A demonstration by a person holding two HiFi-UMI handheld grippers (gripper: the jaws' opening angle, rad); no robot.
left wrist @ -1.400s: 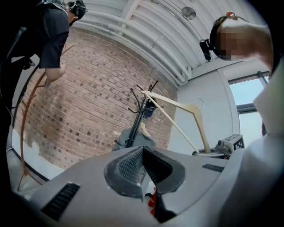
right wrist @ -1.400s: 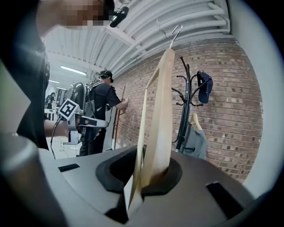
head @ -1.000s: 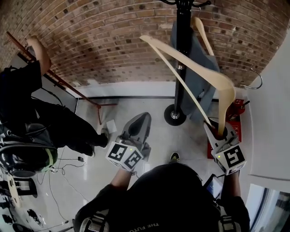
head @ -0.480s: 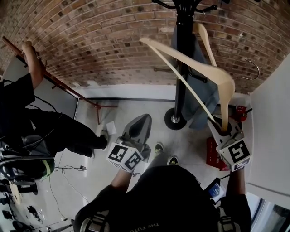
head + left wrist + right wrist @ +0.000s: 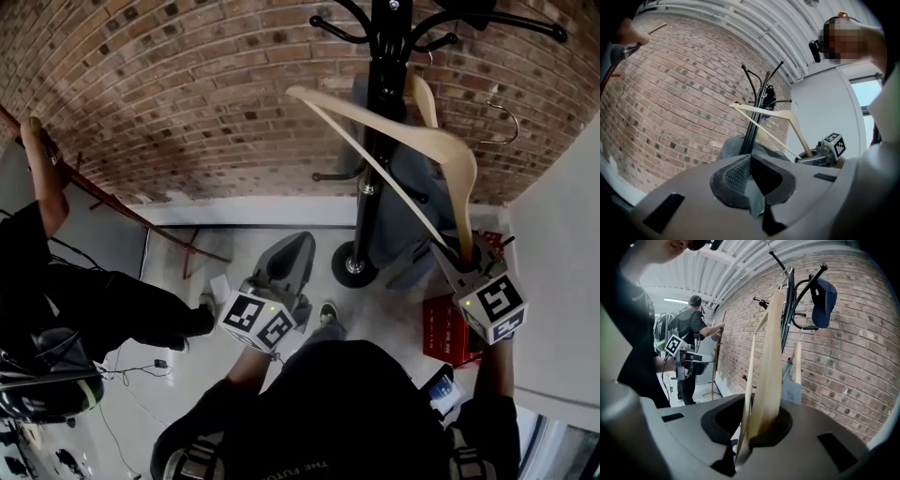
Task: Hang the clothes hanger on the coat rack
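A pale wooden hanger (image 5: 394,124) with a metal hook (image 5: 504,120) stands up from my right gripper (image 5: 466,255), which is shut on one end of it. In the right gripper view the hanger (image 5: 771,362) rises from between the jaws of the right gripper (image 5: 761,427). The black coat rack (image 5: 379,141) is just behind it, its hooks spreading at the top. A grey garment (image 5: 412,192) on a second wooden hanger hangs there. My left gripper (image 5: 296,246) is lower left of the rack, shut and empty; in its own view, the left gripper (image 5: 750,160) faces the rack (image 5: 754,117).
A brick wall (image 5: 187,94) backs the rack. The rack's round base (image 5: 349,266) sits on the pale floor, with a red crate (image 5: 448,330) beside it. A white wall (image 5: 562,262) closes the right side. A person (image 5: 66,291) stands left, holding a reddish pole. A blue cap (image 5: 824,295) hangs on a rack hook.
Both grippers and the view have come closer to the coat rack; its hooks now show at the top. The hanger stays gripped, its metal hook nearer the rack's arms.
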